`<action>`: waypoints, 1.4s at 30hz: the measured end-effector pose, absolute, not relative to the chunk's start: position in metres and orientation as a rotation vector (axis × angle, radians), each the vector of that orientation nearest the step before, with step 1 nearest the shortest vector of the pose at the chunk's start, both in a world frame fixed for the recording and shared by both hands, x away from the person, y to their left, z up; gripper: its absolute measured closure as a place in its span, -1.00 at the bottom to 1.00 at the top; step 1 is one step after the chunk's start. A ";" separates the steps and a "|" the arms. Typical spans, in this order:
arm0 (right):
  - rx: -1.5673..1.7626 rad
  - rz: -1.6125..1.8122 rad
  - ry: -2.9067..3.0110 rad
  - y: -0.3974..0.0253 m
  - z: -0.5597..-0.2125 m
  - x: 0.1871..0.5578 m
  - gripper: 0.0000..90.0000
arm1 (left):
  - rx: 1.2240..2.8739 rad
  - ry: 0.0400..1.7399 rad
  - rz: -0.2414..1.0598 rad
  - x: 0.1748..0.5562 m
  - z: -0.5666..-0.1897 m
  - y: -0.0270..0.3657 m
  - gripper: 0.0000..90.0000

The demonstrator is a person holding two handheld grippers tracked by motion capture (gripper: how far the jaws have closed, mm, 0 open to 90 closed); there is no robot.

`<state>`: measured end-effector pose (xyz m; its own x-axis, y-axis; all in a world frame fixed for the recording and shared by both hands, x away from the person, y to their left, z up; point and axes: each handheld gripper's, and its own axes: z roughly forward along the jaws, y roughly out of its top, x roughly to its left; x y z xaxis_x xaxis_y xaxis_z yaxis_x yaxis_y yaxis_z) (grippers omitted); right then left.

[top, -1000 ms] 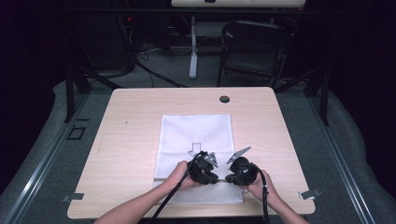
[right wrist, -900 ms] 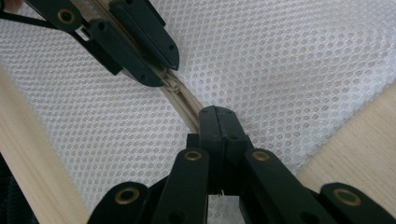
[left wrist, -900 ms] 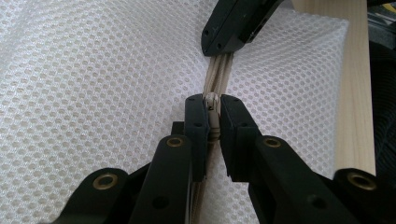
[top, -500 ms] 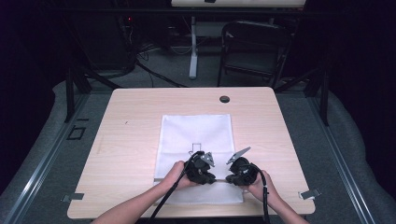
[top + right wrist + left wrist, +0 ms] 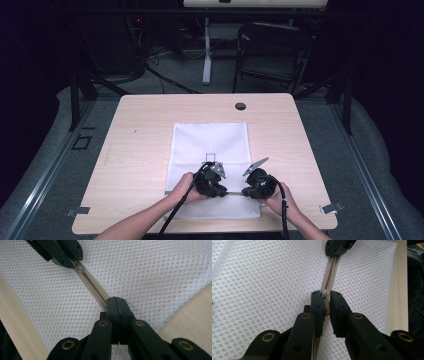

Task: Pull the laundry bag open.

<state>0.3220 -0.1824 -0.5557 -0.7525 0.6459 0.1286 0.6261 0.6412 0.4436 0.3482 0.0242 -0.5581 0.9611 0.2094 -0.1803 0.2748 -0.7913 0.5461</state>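
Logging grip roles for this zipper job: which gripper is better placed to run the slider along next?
Left. The left gripper is shut on the zipper slider, while the right gripper pinches the zipper tape farther along the mesh bag, likely anchoring it.

Pale wooden table [image 5: 150, 150] with a white mesh bag [image 5: 210, 145] lying flat at its middle and a small dark round hole [image 5: 240, 106] near the far edge. Two forearms reaching in from the near edge, left gripper [image 5: 210, 179] and right gripper [image 5: 257, 182] held close together over the near part of the bag, cables trailing back toward the person. Beyond the table, a dark folding chair [image 5: 272, 55], a white stand leg [image 5: 206, 50] and loose cables on grey floor.
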 end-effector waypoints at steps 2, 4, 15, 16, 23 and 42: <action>1.088 0.732 2.807 -0.182 -0.556 0.322 1.00 | 2.521 0.338 -0.137 0.348 -0.557 0.025 0.81; 1.090 0.734 2.802 -0.182 -0.556 0.322 1.00 | 2.517 0.346 -0.138 0.348 -0.557 0.027 0.81; 1.112 0.757 2.785 -0.181 -0.557 0.321 1.00 | 2.508 0.370 -0.144 0.348 -0.557 0.038 0.81; 1.084 0.720 2.802 -0.182 -0.556 0.322 1.00 | 2.505 0.371 -0.151 0.349 -0.557 0.039 0.81; 1.089 0.726 2.801 -0.182 -0.556 0.322 1.00 | 2.503 0.386 -0.156 0.349 -0.557 0.044 0.82; 1.091 0.728 2.806 -0.182 -0.556 0.322 1.00 | 2.501 0.405 -0.137 0.347 -0.553 0.058 0.82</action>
<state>0.3223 -0.1816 -0.5557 -0.7508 0.6485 0.1254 0.6276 0.6413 0.4414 0.3475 0.0583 -0.5529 0.9483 0.2558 -0.1877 0.3173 -0.7767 0.5441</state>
